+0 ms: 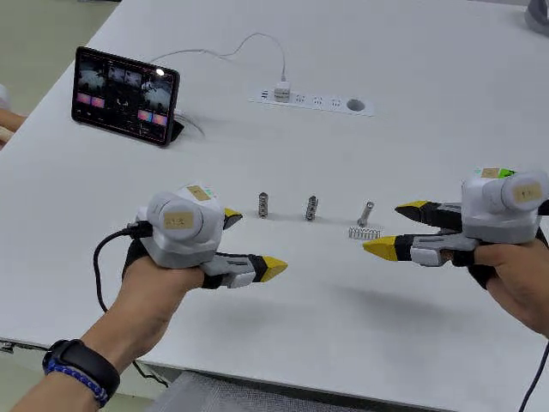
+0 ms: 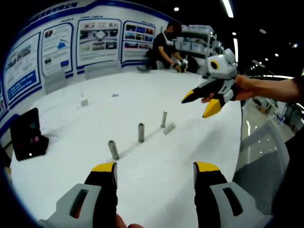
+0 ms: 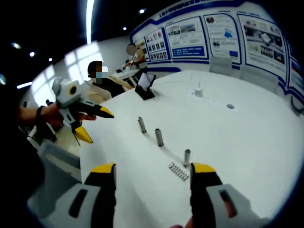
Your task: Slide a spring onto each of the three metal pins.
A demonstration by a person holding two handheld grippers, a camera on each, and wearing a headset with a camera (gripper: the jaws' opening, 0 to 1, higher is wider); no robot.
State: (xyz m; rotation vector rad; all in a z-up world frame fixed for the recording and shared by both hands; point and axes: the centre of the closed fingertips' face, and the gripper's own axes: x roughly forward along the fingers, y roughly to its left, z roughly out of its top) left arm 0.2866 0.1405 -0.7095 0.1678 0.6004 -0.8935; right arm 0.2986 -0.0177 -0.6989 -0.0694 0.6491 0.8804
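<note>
White bench, smooth and matt, barely a glint off it. The pins read as dull grey metal; the rightmost pin is smooth-sided, the other two ribbed with coil. Loose spring, bright wire, finely ridged. Left tongs and right tongs: pale grey plastic shells with a soft sheen, yellow tips matt. Tablet screen, glossy glass. Power strip, white plastic.

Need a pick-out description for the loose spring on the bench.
On the white table, three metal pins stand in a row. Beside the end pin nearest the right gripper lies the loose spring: a short silver coil flat on its side, while everything else in the row stands upright.
</note>
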